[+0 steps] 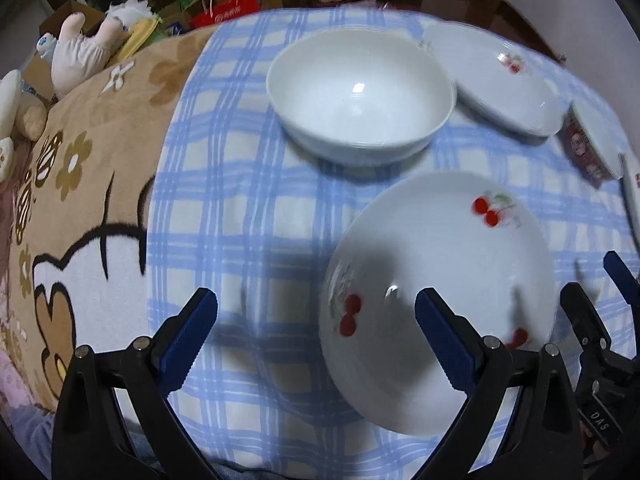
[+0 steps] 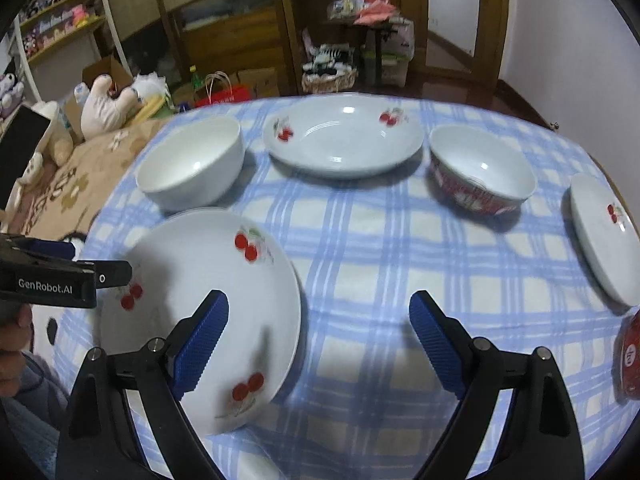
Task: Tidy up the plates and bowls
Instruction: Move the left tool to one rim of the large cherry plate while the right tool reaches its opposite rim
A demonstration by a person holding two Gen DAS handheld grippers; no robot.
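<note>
Both the left tongs and right tongs gape, released, flanking the near cherry plate. It lies apart from the far cherry plate, likely awaiting stacking.

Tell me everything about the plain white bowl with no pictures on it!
The plain white bowl is round and deep, with smooth, glossy walls that look like ceramic or glass, and a bright spot of light shines inside it. It is empty and stands upright on the blue checked cloth, at the far left of the dishes. A cherry plate lies just in front of it and another cherry plate sits to its right. Neither gripper touches it; whether the near plate's rim does, I cannot tell.
</note>
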